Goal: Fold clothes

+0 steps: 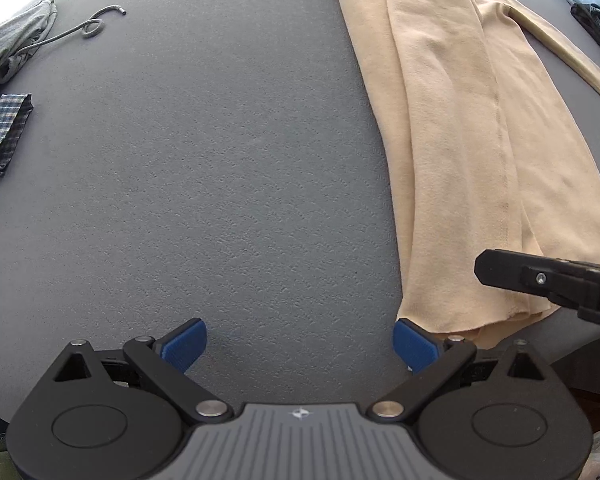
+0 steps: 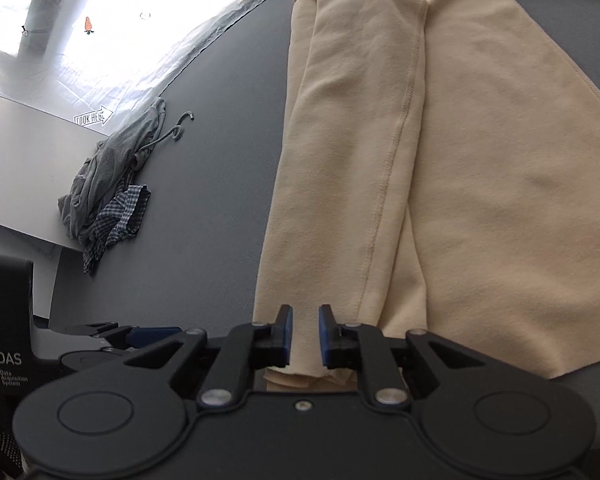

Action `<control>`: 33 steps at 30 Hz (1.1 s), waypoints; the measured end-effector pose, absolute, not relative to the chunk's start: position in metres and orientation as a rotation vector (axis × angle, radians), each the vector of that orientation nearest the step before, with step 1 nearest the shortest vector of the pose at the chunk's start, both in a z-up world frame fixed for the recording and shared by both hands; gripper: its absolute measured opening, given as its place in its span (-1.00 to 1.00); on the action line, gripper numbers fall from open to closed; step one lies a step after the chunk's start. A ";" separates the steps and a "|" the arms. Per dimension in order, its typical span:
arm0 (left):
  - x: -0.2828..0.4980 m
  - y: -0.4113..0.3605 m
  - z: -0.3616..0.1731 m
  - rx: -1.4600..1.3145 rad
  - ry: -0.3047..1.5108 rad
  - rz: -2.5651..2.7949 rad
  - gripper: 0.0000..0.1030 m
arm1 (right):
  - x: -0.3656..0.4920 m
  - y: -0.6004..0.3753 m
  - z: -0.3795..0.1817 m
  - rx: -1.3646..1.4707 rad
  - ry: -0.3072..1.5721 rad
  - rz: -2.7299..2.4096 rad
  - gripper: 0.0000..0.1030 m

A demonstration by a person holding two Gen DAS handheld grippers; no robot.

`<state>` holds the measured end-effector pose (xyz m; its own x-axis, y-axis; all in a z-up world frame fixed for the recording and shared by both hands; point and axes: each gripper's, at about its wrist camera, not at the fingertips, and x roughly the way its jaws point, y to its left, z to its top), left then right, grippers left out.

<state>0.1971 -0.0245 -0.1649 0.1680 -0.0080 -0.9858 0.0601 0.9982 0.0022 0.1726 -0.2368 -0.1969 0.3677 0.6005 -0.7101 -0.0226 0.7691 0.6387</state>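
Grey textured table (image 1: 204, 168) filled both views; its far edge met a bright floor. One beige garment (image 2: 440, 168) lay lengthwise, right of open table. Two other clothes lay far left: grey (image 2: 100, 168), plaid (image 2: 120, 216). My left gripper (image 1: 300, 346) gaped, empty. My right gripper (image 2: 305, 334), nearly closed, straddled the hem; whether it gripped, I could not tell.

- Left wrist cam: looks straight down, close above the dark grey textured tabletop (image 1: 204, 184), over its own wide-spread blue-padded gripper (image 1: 300, 344).
- Right wrist cam: angled down & fwd, low over the long beige knit garment (image 2: 440, 168).
- Shared: garment, tabletop, crumpled grey drawstring cloth (image 2: 100, 176) w/ blue checked fabric (image 2: 120, 216).
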 end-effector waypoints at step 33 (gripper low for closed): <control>0.495 -0.141 -0.179 0.202 1.246 0.020 1.00 | 0.342 -0.461 -0.198 0.190 0.784 -0.299 -0.22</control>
